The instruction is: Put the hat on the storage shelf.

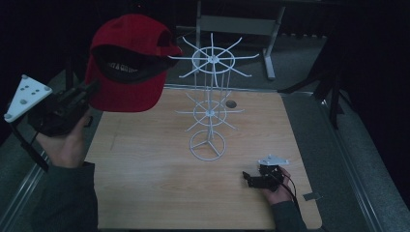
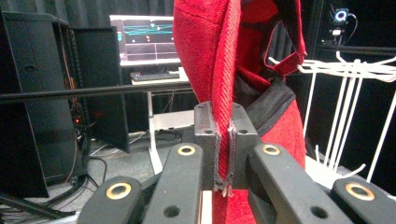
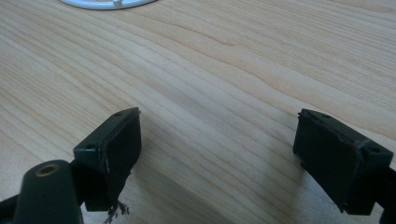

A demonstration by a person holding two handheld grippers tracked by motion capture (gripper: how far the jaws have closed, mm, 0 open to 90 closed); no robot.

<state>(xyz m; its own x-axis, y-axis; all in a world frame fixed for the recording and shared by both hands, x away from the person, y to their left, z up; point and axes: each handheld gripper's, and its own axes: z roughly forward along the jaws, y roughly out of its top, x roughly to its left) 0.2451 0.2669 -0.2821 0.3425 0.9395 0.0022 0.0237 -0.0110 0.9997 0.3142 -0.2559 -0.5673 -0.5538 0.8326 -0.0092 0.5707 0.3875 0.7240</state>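
Observation:
A red cap (image 1: pixel 128 60) with a dark lining hangs in the air at the upper left, level with the top ring of a white wire rack (image 1: pixel 211 104). My left gripper (image 1: pixel 92 89) is shut on the cap's brim edge; in the left gripper view the red fabric (image 2: pixel 219 70) rises pinched between the two pads, and the rack's white hooks (image 2: pixel 345 70) stand to the right. My right gripper (image 1: pixel 247 179) rests low over the wooden table (image 1: pixel 145 183) near its front right, jaws wide apart with bare wood (image 3: pixel 219 121) between them.
The rack's round base (image 1: pixel 207 145) stands mid-table, with a small dark hole (image 1: pixel 231 104) in the tabletop behind it. A metal stand (image 1: pixel 232 24) sits beyond the table. A lit monitor on a desk (image 2: pixel 147 39) stands far off in the left gripper view.

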